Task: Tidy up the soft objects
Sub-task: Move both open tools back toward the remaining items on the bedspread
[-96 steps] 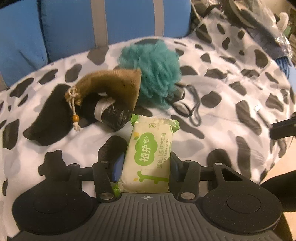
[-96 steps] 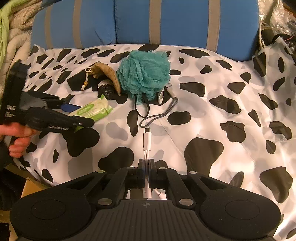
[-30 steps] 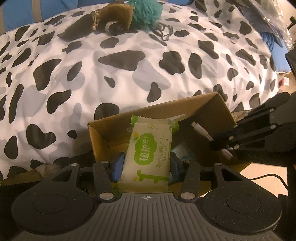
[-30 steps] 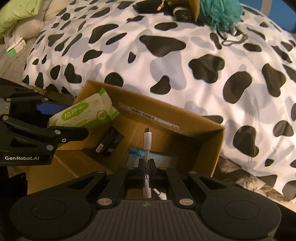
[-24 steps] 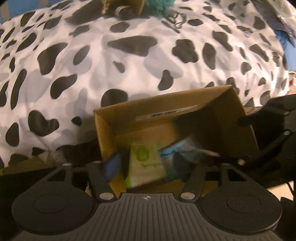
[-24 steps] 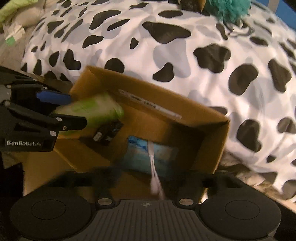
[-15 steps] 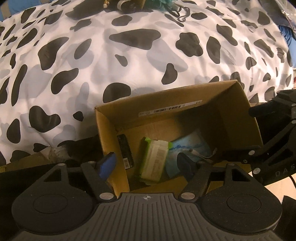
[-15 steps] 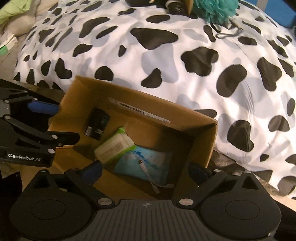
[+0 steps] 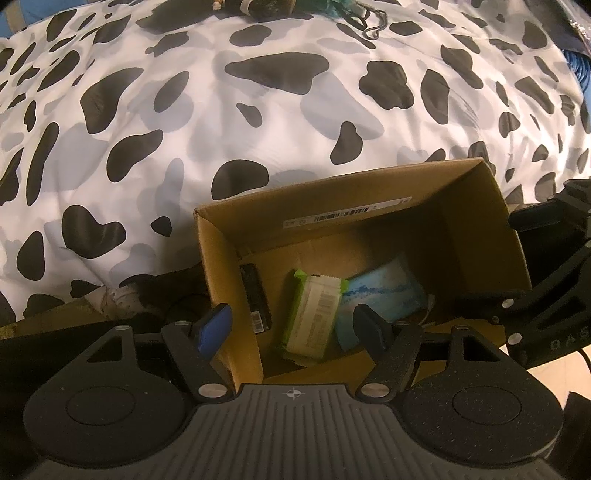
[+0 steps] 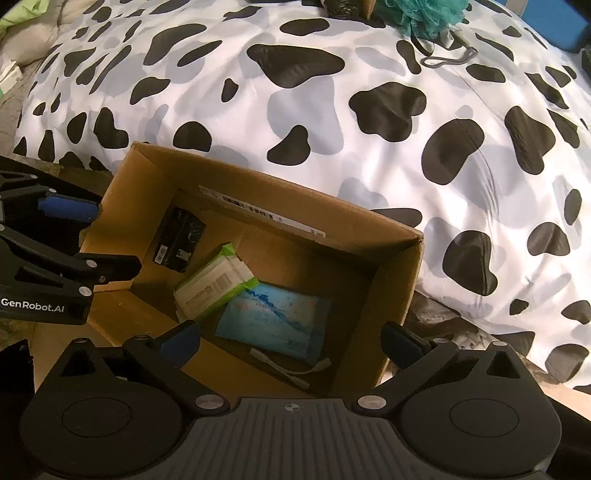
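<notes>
Teal bath puff (image 10: 424,14) only in right view — both grippers (image 9: 291,328) (image 10: 291,341) apart, empty.

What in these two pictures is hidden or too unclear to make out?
- Teal bath pouf: cut off by the top edge in the right wrist view.
- Brown pouch: only a sliver at the top edge in the left wrist view.
- White cable: mostly hidden in the left wrist view.
- Barcode label on the cardboard box: print too small to read.
- Black packet: its label is illegible.
</notes>
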Demonstrator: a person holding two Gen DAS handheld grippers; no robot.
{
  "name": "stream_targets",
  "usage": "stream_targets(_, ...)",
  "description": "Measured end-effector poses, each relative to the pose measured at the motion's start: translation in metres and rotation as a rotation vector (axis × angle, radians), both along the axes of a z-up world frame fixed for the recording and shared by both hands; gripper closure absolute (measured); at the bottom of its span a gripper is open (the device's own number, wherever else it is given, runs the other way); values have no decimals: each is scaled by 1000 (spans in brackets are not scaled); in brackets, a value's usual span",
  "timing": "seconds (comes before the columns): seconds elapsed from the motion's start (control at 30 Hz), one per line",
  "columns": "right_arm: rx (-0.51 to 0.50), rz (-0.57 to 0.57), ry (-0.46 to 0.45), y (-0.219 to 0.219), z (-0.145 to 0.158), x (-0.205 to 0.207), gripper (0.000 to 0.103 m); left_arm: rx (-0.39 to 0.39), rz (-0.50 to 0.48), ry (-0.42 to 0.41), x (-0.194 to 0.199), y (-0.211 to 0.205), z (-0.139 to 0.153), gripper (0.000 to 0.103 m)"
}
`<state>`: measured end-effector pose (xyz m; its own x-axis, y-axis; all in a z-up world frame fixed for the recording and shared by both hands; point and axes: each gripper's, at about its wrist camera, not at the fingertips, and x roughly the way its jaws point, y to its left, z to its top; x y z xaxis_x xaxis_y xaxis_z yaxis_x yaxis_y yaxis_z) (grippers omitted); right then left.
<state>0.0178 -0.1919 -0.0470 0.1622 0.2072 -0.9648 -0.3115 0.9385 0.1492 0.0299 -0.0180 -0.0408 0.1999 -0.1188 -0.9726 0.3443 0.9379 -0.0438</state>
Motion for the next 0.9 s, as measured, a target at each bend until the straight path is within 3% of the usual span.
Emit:
stream_targets(0.47,-4,-95,-53,-14,7,7,0,-32,44,-44,3,5,9,31)
stream_targets(0.9,7,-207,-178,-34,25,15,0,-96,79,-184,4,7,30,31)
